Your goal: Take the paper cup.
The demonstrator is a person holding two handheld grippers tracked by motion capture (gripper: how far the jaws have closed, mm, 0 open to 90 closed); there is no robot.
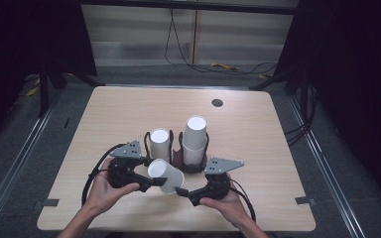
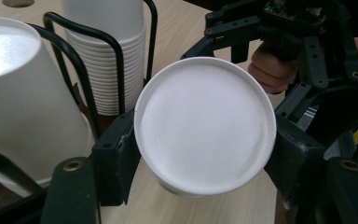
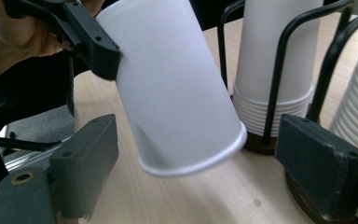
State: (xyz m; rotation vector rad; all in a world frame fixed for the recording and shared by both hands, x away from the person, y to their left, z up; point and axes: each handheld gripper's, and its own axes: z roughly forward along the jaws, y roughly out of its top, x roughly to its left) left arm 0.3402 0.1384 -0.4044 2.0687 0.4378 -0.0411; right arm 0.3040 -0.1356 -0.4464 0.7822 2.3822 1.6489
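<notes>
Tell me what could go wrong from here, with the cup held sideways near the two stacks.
1. The left tongs clamp the thin white cup across its closed end; squeezing harder could dent it.
2. The right tongs stand open around the cup's rim; closing off-centre might twist it out of the left grip.
3. The wire rack and its two cup stacks sit close behind; a swing of either hand could knock them over.

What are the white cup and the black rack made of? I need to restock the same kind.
The white cup looks like matte paper, possibly foam: its wall is dull and opaque, with a thin rolled rim in the right gripper view. The rack holding the cup stacks looks like bent metal wire with a glossy black coating, judging by its thin, shiny rods.
</notes>
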